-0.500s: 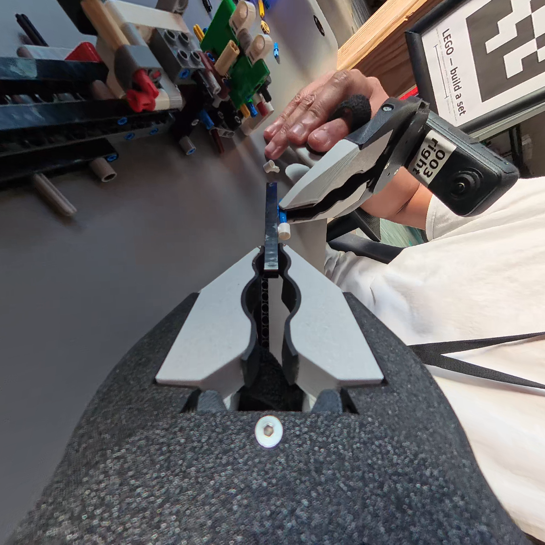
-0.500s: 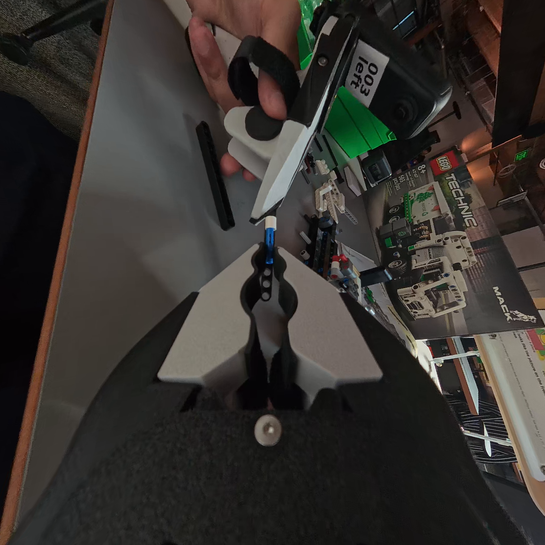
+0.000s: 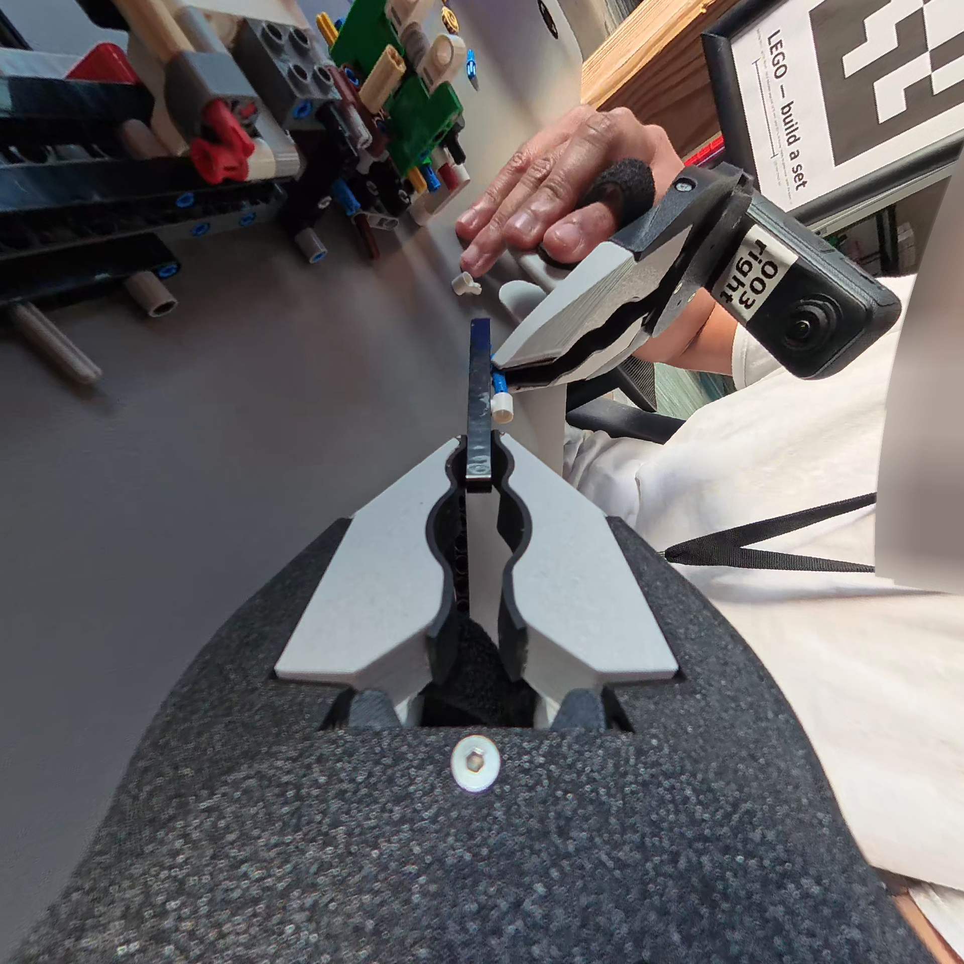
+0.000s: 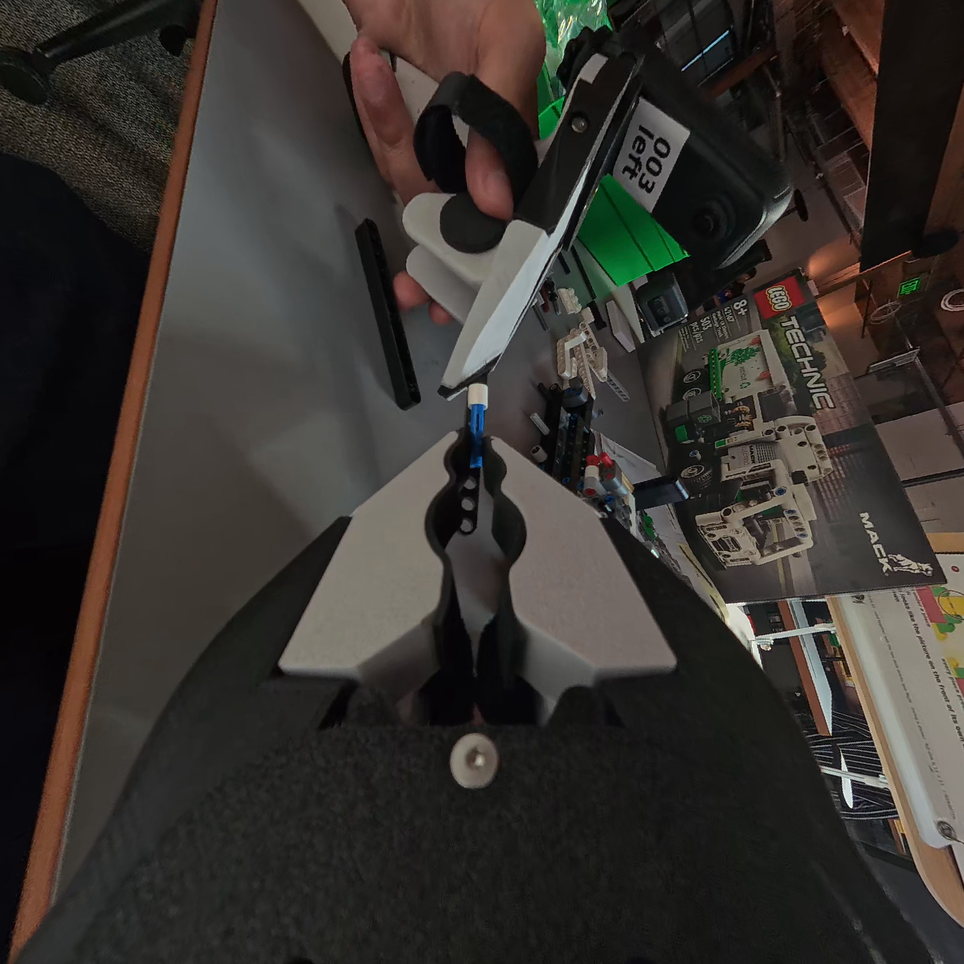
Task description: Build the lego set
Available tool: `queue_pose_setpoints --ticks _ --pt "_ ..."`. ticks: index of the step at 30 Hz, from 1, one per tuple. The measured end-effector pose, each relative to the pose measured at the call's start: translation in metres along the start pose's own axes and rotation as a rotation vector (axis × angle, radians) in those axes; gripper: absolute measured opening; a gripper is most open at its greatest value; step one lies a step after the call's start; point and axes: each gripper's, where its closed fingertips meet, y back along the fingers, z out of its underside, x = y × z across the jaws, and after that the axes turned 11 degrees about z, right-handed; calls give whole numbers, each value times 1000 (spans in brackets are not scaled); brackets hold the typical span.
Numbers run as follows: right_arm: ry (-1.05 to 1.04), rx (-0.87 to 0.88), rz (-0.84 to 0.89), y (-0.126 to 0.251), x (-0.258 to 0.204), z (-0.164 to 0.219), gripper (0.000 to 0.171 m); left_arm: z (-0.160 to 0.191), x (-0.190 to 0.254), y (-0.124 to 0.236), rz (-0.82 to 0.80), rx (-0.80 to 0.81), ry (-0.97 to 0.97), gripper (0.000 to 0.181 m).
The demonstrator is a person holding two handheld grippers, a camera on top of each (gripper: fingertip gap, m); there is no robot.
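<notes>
Alignment was the whole of this step: the left tool point(image 3: 479, 459) was clenched on a black beam point(image 3: 480, 396), held edge-up above the grey surface point(image 3: 219, 417), while the right tool point(image 3: 503, 373) was clenched on a blue pin point(image 3: 499, 380) whose tip met the beam's side near its far end. A white bush point(image 3: 502, 408) already stuck out of the beam just below that pin. In the right wrist view the right tool point(image 4: 476, 443) showed the blue pin point(image 4: 476, 435) pointing straight ahead, in line with the white bush point(image 4: 477, 408) and the tip of the left tool point(image 4: 461, 383).

To do it well, I judged that the pin should go in square to the hole, pushed along its own axis, with the left tool bracing the beam so it would not twist or slip. Whether the pin had seated fully could not be told. A tilted push would likely jam the pin or lever it out of the grip. Another black beam point(image 4: 387, 313) lay loose on the surface, near the person's left hand point(image 4: 454, 88), and the half-built model point(image 3: 156, 156) stood well apart.
</notes>
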Motion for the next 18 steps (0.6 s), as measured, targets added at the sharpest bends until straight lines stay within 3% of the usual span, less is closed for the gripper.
queue_pose_setpoints --ticks 12,18 --pt "160 -63 69 -3 -3 4 2 -1 -6 -1 -30 0 38 5" --pt "106 -54 45 -4 -1 3 2 0 -6 -2 -39 -8 20 5"
